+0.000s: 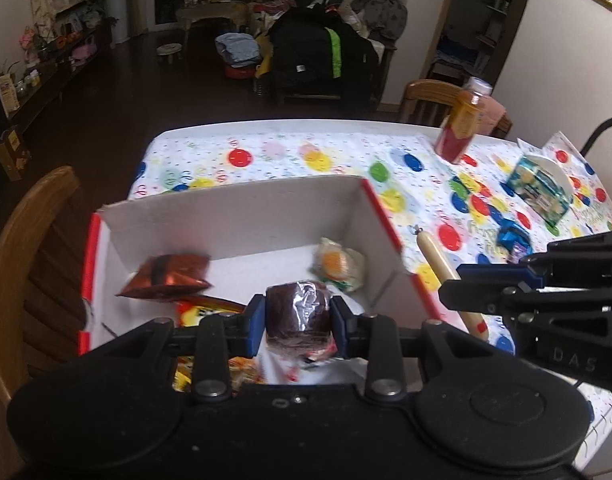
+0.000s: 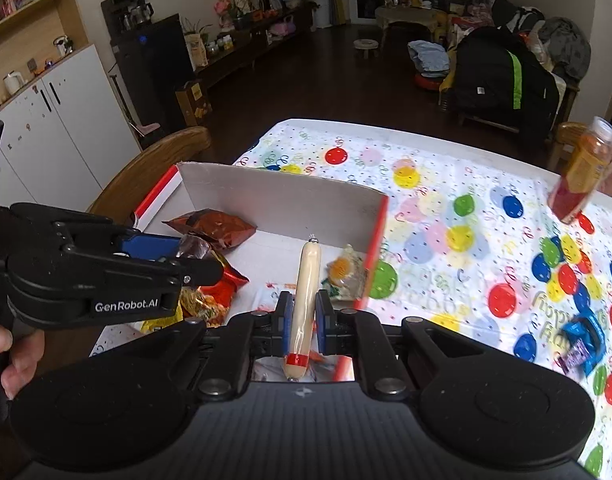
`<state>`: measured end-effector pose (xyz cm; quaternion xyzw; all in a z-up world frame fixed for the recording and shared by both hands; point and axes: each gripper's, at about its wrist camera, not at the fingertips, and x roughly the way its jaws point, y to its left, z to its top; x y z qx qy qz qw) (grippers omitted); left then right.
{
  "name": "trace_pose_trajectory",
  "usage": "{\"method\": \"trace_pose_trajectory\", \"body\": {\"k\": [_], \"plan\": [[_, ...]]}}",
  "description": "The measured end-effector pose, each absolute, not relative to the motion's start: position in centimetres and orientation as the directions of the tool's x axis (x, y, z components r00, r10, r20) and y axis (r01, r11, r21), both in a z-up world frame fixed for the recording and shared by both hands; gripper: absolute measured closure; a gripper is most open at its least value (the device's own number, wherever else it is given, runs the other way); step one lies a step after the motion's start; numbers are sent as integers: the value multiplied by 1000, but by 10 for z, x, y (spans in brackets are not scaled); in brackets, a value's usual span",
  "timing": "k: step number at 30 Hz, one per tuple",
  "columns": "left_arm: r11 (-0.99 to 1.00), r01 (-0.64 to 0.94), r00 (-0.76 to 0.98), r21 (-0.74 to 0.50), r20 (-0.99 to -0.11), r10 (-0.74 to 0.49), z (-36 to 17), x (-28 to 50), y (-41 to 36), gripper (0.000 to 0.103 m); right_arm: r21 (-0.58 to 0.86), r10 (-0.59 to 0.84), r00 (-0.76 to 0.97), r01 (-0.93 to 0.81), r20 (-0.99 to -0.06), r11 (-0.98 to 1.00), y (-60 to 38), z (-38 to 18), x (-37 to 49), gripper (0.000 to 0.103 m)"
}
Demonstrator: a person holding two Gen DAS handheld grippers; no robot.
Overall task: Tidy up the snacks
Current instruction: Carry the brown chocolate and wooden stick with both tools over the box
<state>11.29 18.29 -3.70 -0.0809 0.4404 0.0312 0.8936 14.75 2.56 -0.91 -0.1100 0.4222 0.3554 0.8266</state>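
Currently both claws sit over the cardboard box [image 1: 242, 216], white inside with red outer walls, which stands on the worktop [image 2: 446, 200] under a balloon-print cloth. Left claw [image 1: 297, 318]: blue pads clamped on a dark brown cake in clear wrap [image 1: 298, 308], held above the box's near end. Right claw [image 2: 305, 322]: narrow, gripping a pale sausage stick [image 2: 304, 304] with a red band near its rear end, tip pointing toward the box's far wall. Inside the box: a shiny brown packet [image 1: 166, 276] toward the far left corner, a clear packet with an orange-yellow centre [image 1: 338, 266] by the right wall, and red-and-yellow wrappers [image 2: 214, 292] nearer the claws. Outside the box, on the cloth to the right: a blue-wrapped snack [image 2: 584, 340], a small blue-green carton [image 1: 540, 190], and a bottle of orange-red drink [image 1: 462, 124] near the far edge. Fingers of a hand [image 2: 10, 360] show at the left edge of the right wrist view.
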Motion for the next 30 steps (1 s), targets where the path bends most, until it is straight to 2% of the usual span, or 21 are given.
{"method": "trace_pose_trajectory", "body": {"k": [13,30], "plan": [[983,-150,559,-101,-829,1,-74,159,220,72,138,469,343,-670,-814,729,76,-44,192,91],[986,-137,477,-97,-879,-20,-124,205,228,72,140,406,262,-666,-876,732,104,-95,220,91]]}}
